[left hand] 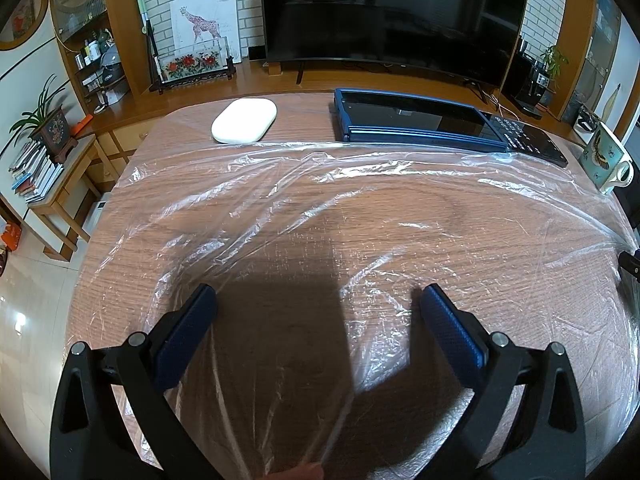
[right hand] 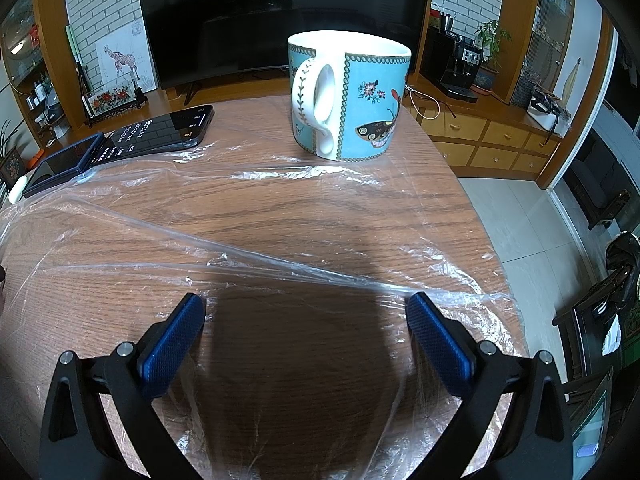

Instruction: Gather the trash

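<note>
A large clear plastic sheet (left hand: 360,208) lies crumpled and spread flat over most of the wooden table (left hand: 304,100); it also shows in the right wrist view (right hand: 256,208). My left gripper (left hand: 318,300) is open and empty, its blue pads low over the near part of the sheet. My right gripper (right hand: 306,304) is open and empty, over the sheet's right near corner. A raised fold of plastic runs to the tip of its right finger (right hand: 424,312).
A white oval case (left hand: 244,121) and a dark blue device with a keypad (left hand: 440,124) lie at the table's far side. A turquoise butterfly mug (right hand: 348,96) stands at the far right. The table's right edge (right hand: 480,216) drops to a tiled floor. A TV stands behind.
</note>
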